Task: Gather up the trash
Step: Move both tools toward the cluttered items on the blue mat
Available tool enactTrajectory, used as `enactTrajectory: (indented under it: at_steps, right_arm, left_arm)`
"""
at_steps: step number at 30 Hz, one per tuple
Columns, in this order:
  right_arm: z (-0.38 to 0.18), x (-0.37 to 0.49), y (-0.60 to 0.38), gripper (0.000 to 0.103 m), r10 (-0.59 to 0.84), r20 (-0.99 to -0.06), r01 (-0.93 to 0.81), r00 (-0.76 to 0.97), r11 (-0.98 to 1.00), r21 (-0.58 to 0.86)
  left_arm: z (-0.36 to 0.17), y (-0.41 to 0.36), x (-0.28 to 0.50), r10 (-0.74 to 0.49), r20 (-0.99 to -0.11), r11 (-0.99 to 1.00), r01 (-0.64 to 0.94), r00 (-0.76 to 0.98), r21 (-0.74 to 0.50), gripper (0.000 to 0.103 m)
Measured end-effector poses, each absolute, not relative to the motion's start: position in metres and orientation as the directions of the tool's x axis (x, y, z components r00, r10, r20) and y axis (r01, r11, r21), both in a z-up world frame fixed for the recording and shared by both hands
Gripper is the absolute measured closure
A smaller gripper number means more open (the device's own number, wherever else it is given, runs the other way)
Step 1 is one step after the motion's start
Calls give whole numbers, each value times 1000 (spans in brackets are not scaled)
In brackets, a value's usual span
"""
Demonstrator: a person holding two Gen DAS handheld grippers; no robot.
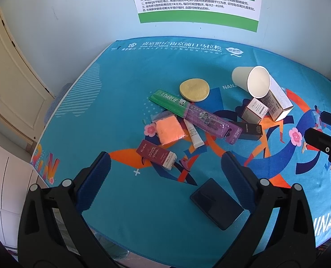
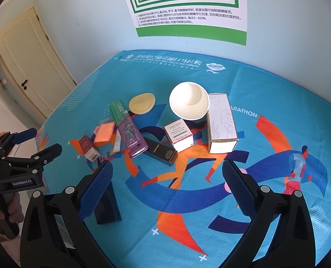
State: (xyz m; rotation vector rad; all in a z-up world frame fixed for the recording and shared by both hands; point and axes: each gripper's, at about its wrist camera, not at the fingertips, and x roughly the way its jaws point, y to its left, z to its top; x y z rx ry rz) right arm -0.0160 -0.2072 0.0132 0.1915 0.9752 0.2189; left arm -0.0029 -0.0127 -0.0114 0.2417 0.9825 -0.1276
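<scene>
Litter lies on a blue printed cloth (image 1: 125, 84): a tipped paper cup (image 1: 252, 82) (image 2: 189, 101), a white flowered box (image 2: 221, 122), a small Shiseido box (image 2: 180, 135), a black Tom Ford box (image 2: 161, 151), a purple-green Darlie pack (image 1: 187, 111), a yellow round sponge (image 1: 194, 90), an orange packet (image 1: 168, 131), a white tube (image 1: 194, 136), a maroon box (image 1: 157, 155) and a flat black box (image 1: 216, 203). My left gripper (image 1: 165, 156) is open above the cloth, just short of the maroon box. My right gripper (image 2: 167, 164) is open and holds nothing, short of the Tom Ford box.
The cloth's far edge meets a wall carrying a green-striped poster (image 1: 196, 2). A cream door (image 2: 33, 67) stands at the left, with a white cabinet (image 1: 0, 192) below it. The table's near edge (image 1: 120, 243) is under my left gripper. A hand (image 2: 0, 214) grips the left tool.
</scene>
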Motion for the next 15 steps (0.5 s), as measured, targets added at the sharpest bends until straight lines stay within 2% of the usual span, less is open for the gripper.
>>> enactTrajectory:
  at_steps: [15]
  right_arm:
    - [11,-17,-206,6,276,-797,-97,537,959,267]
  left_arm:
    - [-13,-15,-2,0,-843,966,218,538,139,6]
